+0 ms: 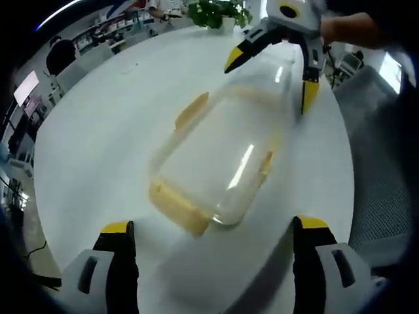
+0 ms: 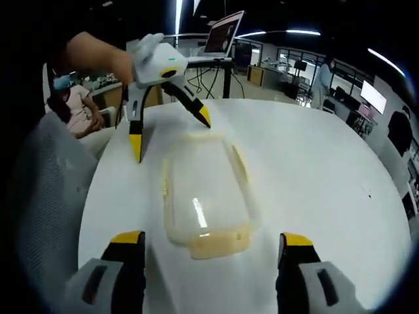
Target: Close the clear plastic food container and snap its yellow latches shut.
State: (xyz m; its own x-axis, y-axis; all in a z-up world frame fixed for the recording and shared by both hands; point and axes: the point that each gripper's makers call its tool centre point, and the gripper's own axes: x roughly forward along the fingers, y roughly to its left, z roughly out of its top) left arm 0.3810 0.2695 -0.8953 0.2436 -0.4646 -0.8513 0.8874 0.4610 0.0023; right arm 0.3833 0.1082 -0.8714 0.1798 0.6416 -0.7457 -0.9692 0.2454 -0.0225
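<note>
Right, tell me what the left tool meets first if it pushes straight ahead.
Most likely the near yellow latch of the clear plastic container on the white table. The left tool is open, aimed at that end; depth is uncertain.

- Your left gripper (image 1: 213, 239) sits at the bottom edge, jaws spread wide and empty.
- Between and beyond them, the clear plastic food container (image 1: 219, 154) lies on the white table (image 1: 98, 144), lid on.
- Its yellow latches (image 1: 178, 208) stick outward from the rim.
- Your right gripper (image 1: 272, 75) hangs over the far end, jaws apart.
- A potted plant (image 1: 216, 13) stands at the far edge.
</note>
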